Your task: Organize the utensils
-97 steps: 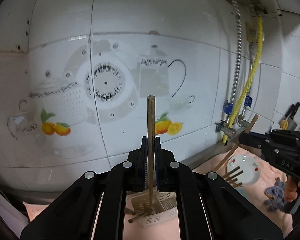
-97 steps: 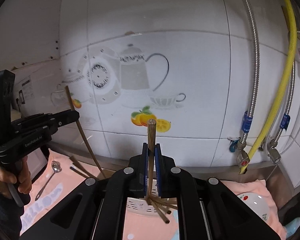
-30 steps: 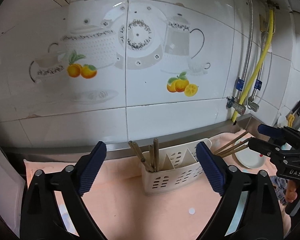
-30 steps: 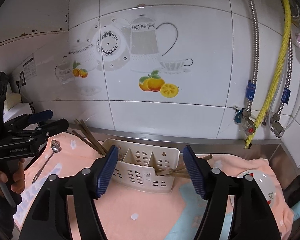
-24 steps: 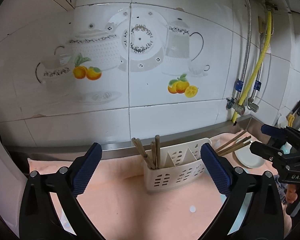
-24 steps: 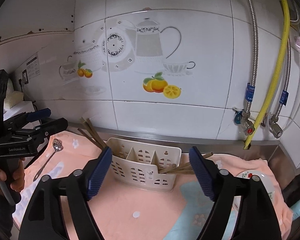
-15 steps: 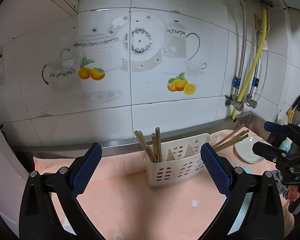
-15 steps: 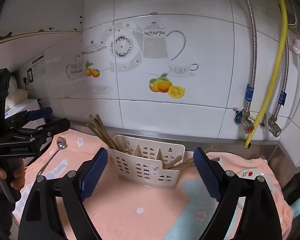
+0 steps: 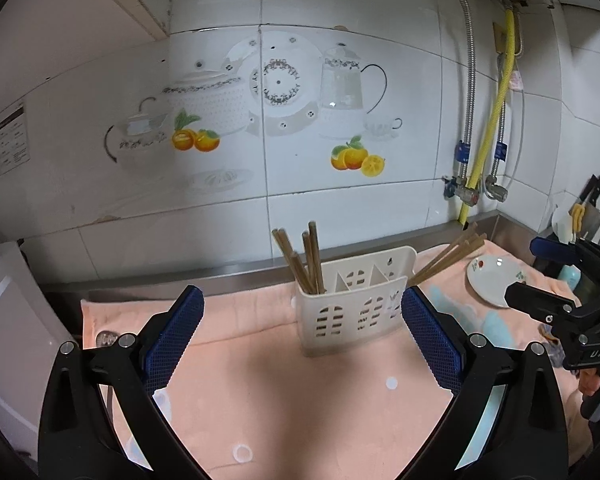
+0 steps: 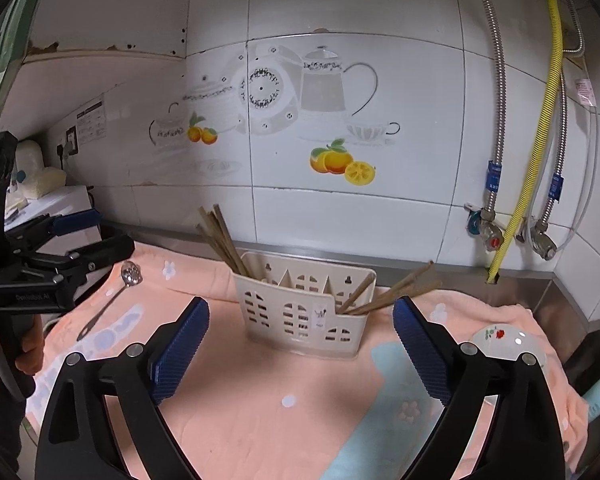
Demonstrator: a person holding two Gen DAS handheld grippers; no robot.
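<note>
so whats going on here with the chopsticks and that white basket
A person is sorting utensils with a hand-held gripper in each hand. Chopsticks already stand in both end compartments of the white utensil caddy on the peach towel: one bunch at one end, another leaning out the other. The left hand-held gripper is open and empty; the right hand-held gripper is empty, its jaws opening. A spoon lies on the towel.

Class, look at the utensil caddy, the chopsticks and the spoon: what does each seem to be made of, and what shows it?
Caddy: likely cream plastic, moulded cut-outs, dull sheen. Chopsticks: probably wood or bamboo, matte brown. Spoon: apparently metal, grey and reflective.
</note>
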